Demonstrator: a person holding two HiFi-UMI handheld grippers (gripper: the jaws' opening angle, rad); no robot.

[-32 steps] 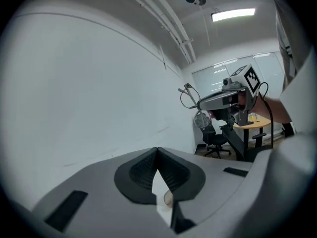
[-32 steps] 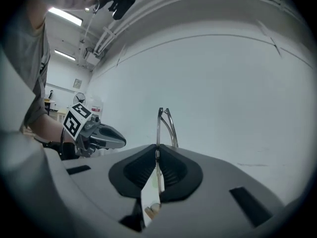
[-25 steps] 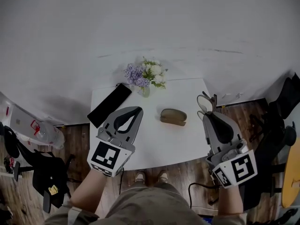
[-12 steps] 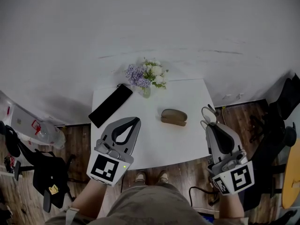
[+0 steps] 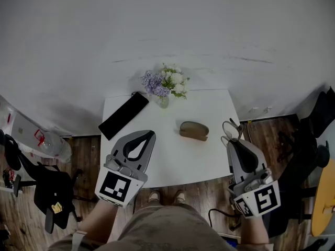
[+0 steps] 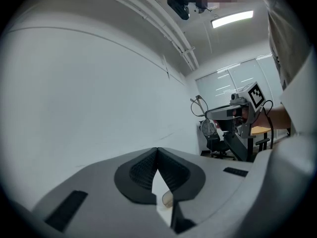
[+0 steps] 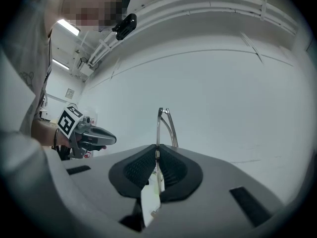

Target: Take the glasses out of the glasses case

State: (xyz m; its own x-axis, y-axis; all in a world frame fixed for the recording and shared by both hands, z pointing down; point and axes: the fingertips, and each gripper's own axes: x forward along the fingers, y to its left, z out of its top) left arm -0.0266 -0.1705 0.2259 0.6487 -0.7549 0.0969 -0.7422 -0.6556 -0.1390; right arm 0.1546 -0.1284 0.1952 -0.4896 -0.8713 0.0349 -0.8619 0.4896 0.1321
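The white desk [image 5: 172, 158] lies mostly bare around the one brown glasses case [image 5: 193, 130] near its middle. One black slab [image 5: 123, 115] reaches the left edge, and one vase of flowers [image 5: 164, 85] stands at the back. Beyond the right edge, the right gripper [image 5: 231, 141] pinches the one pair of glasses [image 5: 232, 129] (well apart from the case). The left gripper [image 5: 152, 133], pressed together on nothing, hovers over the front left
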